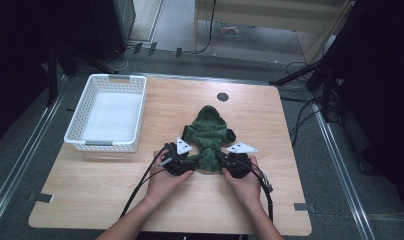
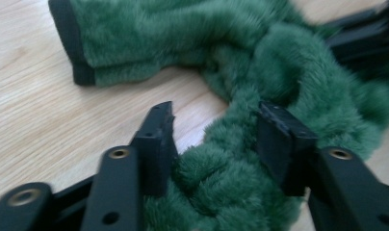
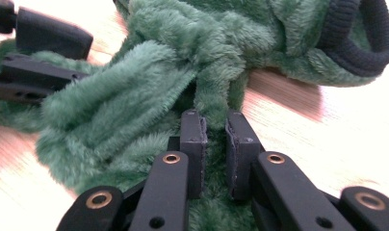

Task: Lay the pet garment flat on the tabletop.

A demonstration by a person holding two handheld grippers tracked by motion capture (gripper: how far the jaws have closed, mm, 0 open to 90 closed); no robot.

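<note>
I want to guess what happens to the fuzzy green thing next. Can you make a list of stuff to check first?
1. Right gripper pinching the green garment: ok, its jaws are nearly closed on a fold of fleece.
2. Left gripper holding it: not ok, its jaws stand open around the fleece.
3. Both grippers at the garment's near edge: ok in the high view.
4. Garment lying flat: not ok, it is bunched and twisted.
5. Basket free to take it: ok, it looks empty.
6. Cables clear of the garment: ok, they trail back toward the person.
</note>
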